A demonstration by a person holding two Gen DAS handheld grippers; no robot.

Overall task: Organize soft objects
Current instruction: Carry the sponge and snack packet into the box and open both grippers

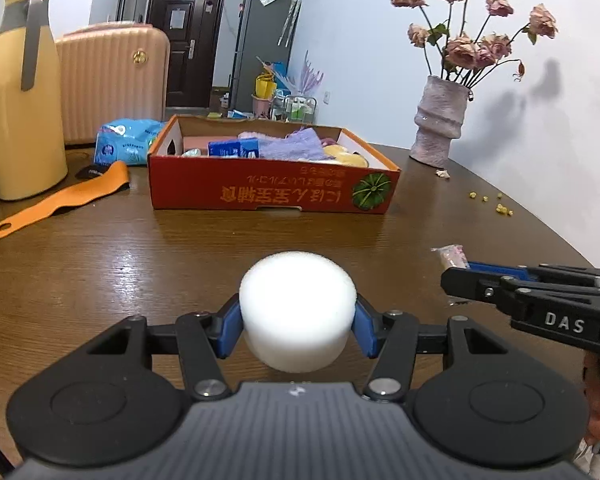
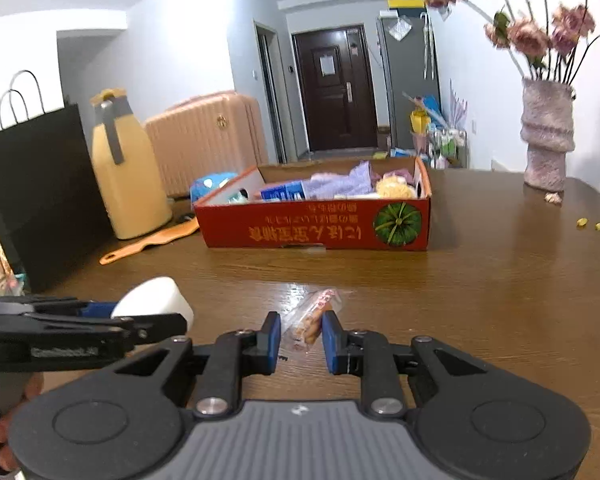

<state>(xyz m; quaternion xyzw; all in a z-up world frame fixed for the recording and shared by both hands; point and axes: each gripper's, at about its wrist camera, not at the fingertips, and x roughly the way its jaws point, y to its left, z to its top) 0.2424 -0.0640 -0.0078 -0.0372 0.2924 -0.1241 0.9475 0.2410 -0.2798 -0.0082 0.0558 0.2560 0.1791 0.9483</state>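
Note:
A white foam cylinder (image 1: 298, 312) sits between the blue pads of my left gripper (image 1: 298, 322), which is shut on it just above the brown table (image 1: 140, 264). My right gripper (image 2: 300, 336) is shut on a small clear snack packet (image 2: 312, 318), held low over the table. In the left wrist view the right gripper (image 1: 454, 280) comes in from the right with the packet (image 1: 452, 254) sticking out of its tip. In the right wrist view the left gripper (image 2: 172, 322) and the foam (image 2: 156, 298) are at the left. Beyond both stands an open red cardboard box (image 1: 274, 194) (image 2: 300, 232) holding a purple cloth (image 1: 296, 148) and other soft items.
A yellow jug (image 1: 20, 112), an orange strap (image 1: 60, 200) and a blue tissue pack (image 1: 124, 140) lie left of the box. A black paper bag (image 2: 40, 192) stands at the far left. A vase of dried roses (image 1: 440, 124) and yellow crumbs (image 1: 496, 202) are at the right.

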